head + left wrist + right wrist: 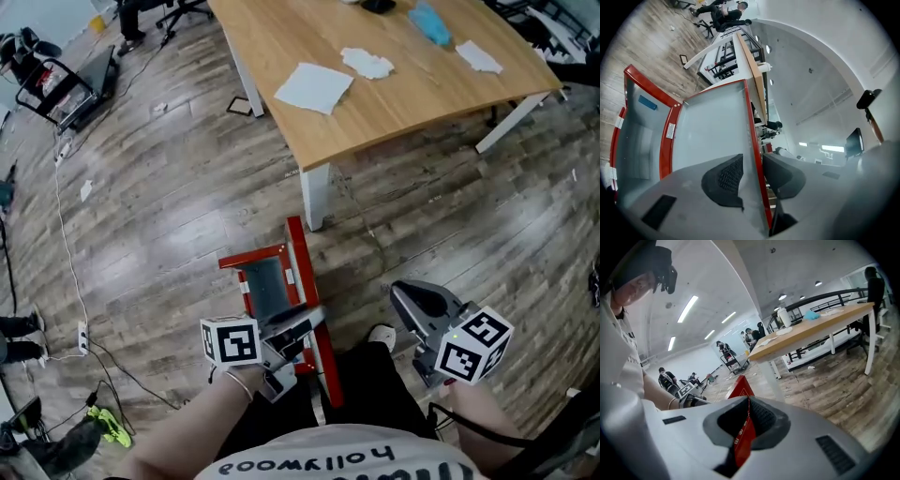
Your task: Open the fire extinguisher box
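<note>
Wooden table (394,103); papers (314,87), blue cloth (431,23) on top.

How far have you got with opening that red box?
Mostly done: the door already stands swung out from the box. The left gripper grips its red edge; the right gripper pinches a red strip. Left: perhaps swinging it wider, then letting go.

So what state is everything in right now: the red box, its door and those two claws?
Fire extinguisher box: open.
Box door: swung wide open.
Left claw: clamped on the door's red edge.
Right claw: closed, apparently pinching a red strip.
</note>
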